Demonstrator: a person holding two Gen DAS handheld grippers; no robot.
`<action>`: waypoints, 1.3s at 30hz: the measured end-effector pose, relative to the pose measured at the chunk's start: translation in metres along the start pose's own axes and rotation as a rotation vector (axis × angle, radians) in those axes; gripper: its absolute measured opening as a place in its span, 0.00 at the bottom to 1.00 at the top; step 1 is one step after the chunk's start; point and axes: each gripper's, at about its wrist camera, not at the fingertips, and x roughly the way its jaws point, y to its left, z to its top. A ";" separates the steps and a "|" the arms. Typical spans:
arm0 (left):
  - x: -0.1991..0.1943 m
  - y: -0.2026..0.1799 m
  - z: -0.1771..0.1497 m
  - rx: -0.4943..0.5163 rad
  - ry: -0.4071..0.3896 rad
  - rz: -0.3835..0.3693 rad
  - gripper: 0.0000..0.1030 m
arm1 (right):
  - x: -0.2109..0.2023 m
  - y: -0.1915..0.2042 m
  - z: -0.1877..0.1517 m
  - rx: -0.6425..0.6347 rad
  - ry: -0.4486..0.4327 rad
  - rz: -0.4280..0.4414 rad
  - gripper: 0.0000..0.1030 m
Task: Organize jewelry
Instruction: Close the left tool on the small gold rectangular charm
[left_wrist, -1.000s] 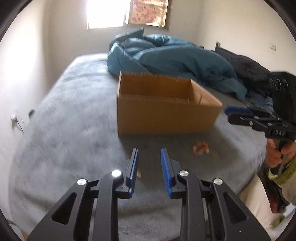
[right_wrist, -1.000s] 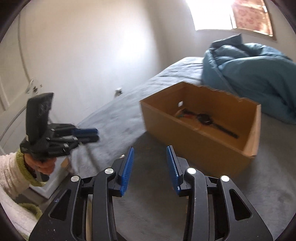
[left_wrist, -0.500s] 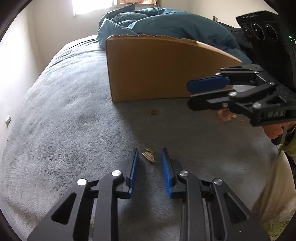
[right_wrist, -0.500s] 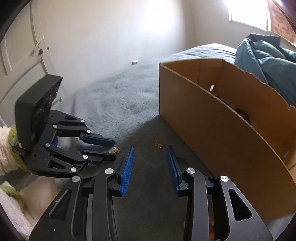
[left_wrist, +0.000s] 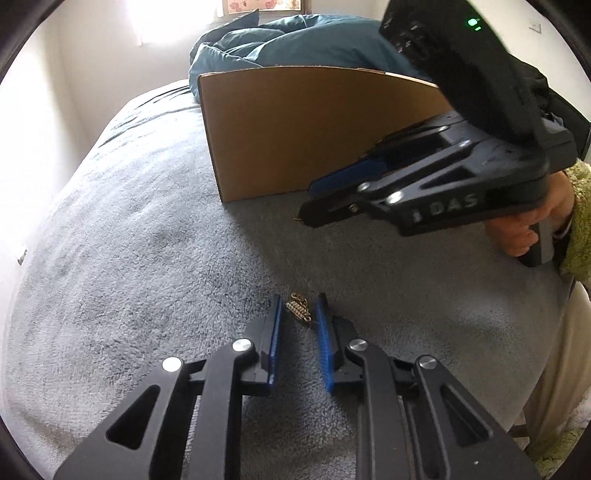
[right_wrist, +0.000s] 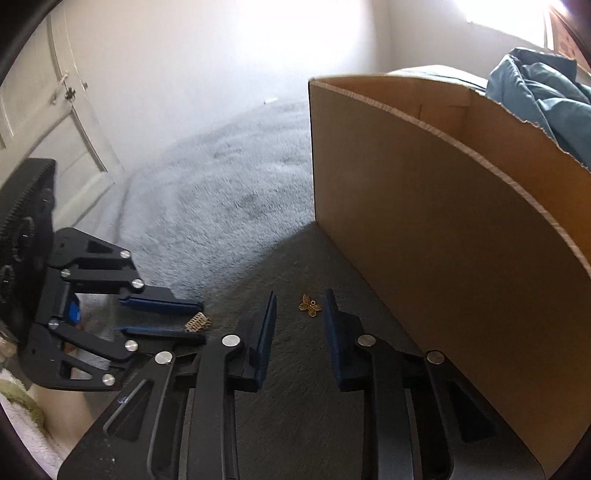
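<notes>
A small gold coiled piece (left_wrist: 297, 311) lies on the grey blanket between the fingertips of my left gripper (left_wrist: 300, 297). Its jaws are closing around the piece, with a slight gap still showing on each side. The right wrist view shows the same piece (right_wrist: 197, 322) inside the left gripper (right_wrist: 203, 322). A gold butterfly charm (right_wrist: 310, 305) lies between the tips of my right gripper (right_wrist: 300, 294). Those jaws are closing too, and the pads stand clear of the charm. The right gripper (left_wrist: 304, 218) also shows in the left wrist view, low in front of the cardboard box (left_wrist: 314, 129).
The open cardboard box (right_wrist: 443, 229) stands just right of the right gripper; its inside is hidden. A teal duvet (left_wrist: 288, 40) is heaped behind it. A hand in a green sleeve (left_wrist: 535, 225) holds the right gripper. A white door (right_wrist: 55, 122) is at far left.
Both grippers came down to the blanket in front of the box and their jaws narrowed. The gold piece and the butterfly charm now sit between the fingertips.
</notes>
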 end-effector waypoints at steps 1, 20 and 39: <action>0.000 0.001 -0.001 -0.006 -0.005 -0.002 0.14 | 0.002 -0.001 0.000 0.003 0.006 -0.002 0.20; 0.000 0.008 0.000 -0.028 -0.025 -0.024 0.09 | 0.027 -0.004 0.012 0.010 0.069 -0.016 0.02; -0.017 0.011 0.002 -0.043 -0.062 -0.024 0.02 | -0.006 0.004 0.015 0.002 0.037 -0.050 0.00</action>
